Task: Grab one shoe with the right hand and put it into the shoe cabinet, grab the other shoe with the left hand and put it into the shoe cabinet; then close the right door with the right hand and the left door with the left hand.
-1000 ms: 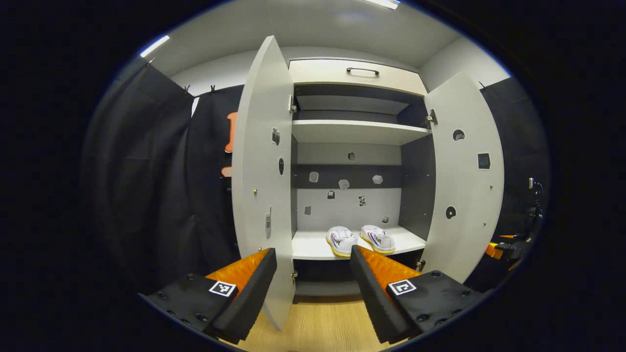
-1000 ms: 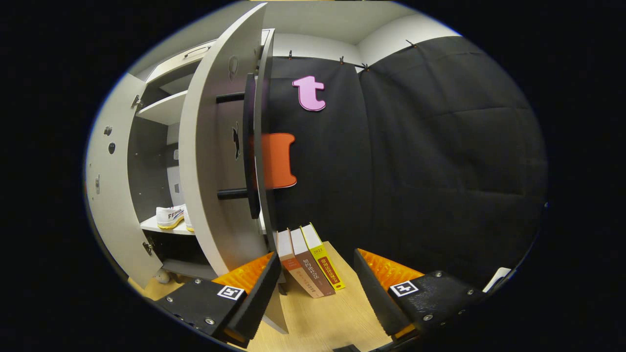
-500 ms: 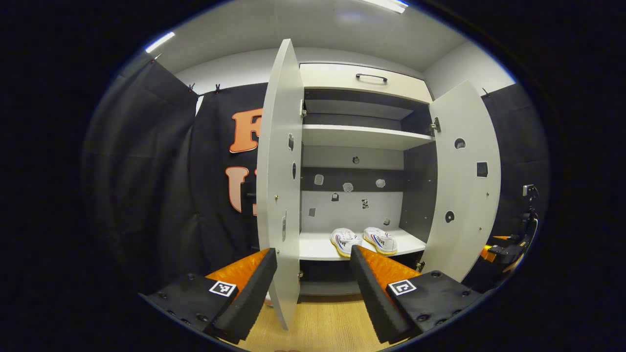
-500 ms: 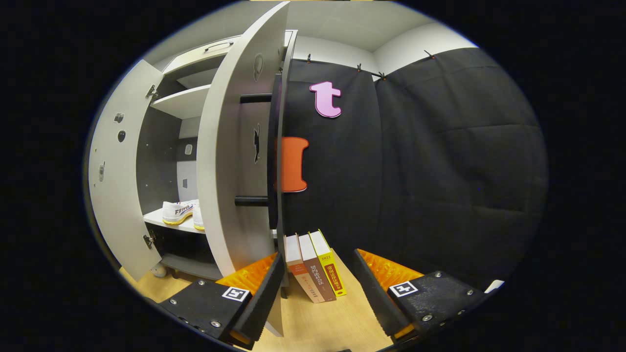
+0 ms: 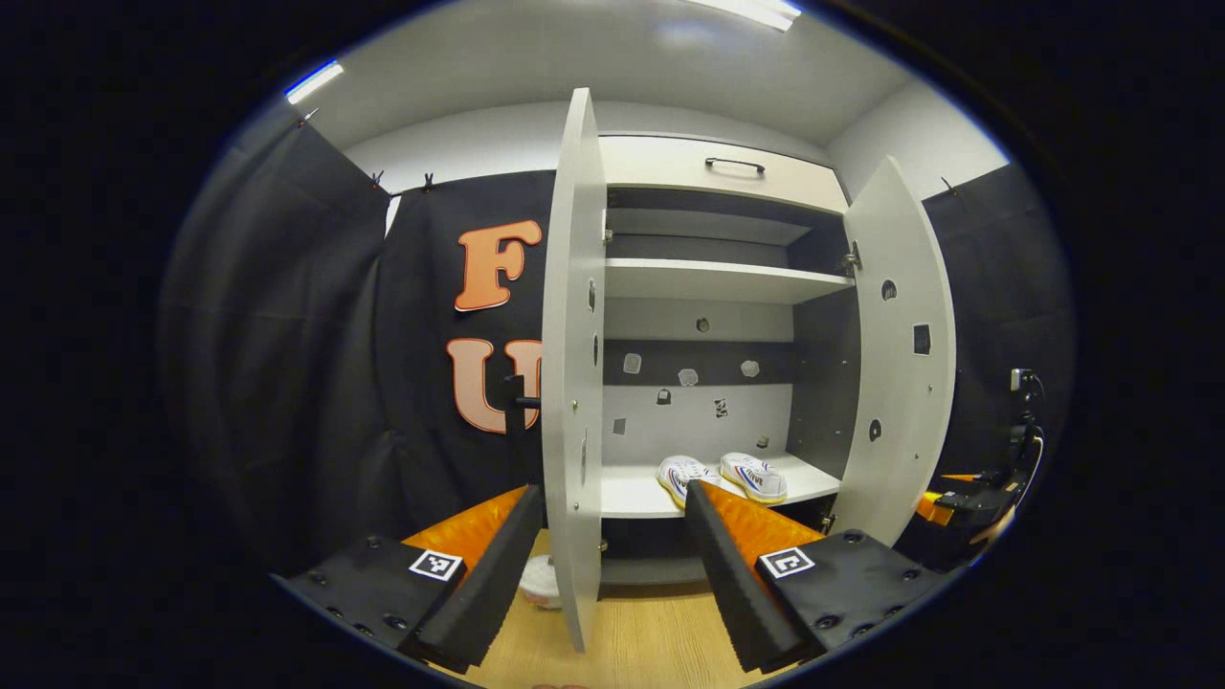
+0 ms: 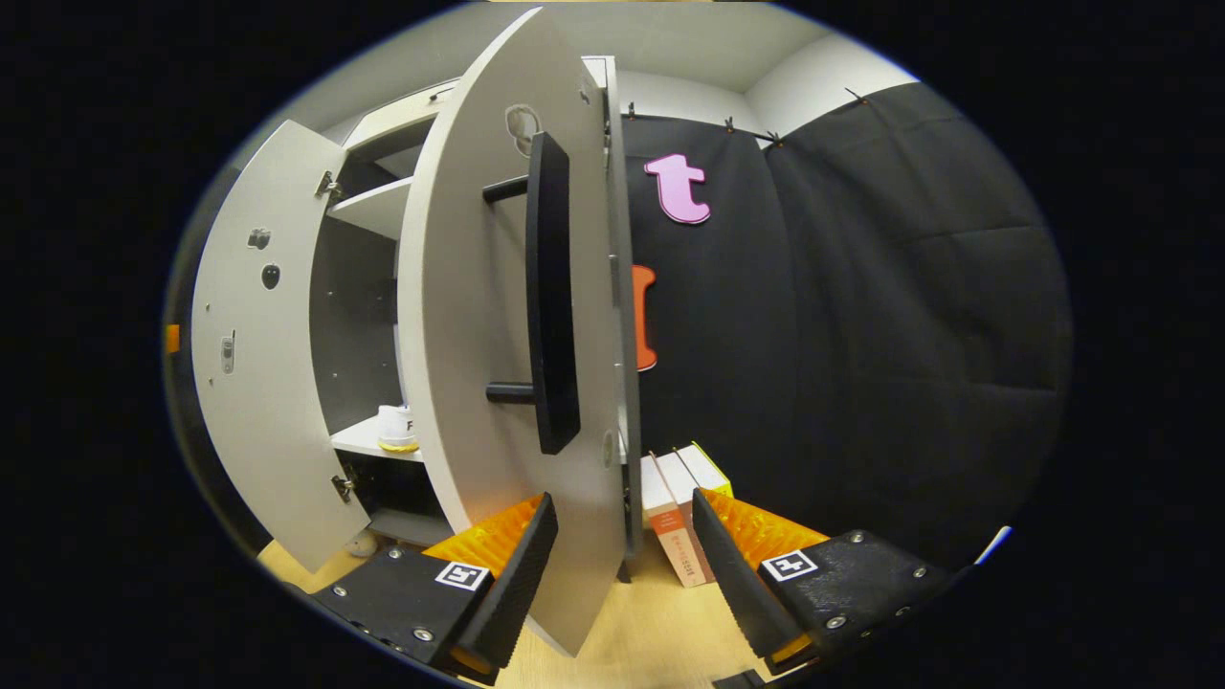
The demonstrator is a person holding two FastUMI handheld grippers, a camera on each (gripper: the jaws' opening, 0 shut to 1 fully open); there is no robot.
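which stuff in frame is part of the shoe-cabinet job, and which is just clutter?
Job:
- two shoes on the lower shelf
- shoe cabinet
- left door
- right door with its black handle
- left gripper, right gripper, both open

Clutter:
- books leaning on the floor
- white object behind the left door

Each tool (image 5: pixel 612 565) (image 6: pixel 617 574) carried two wedge-shaped fingers (image 5: pixel 478 584) with ribbed inner faces, black screw-studded mounts and square black-and-white marker tags (image 6: pixel 463 575).

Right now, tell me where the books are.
In the right gripper view, the books stand on the floor just right of the right door, against the black cloth.
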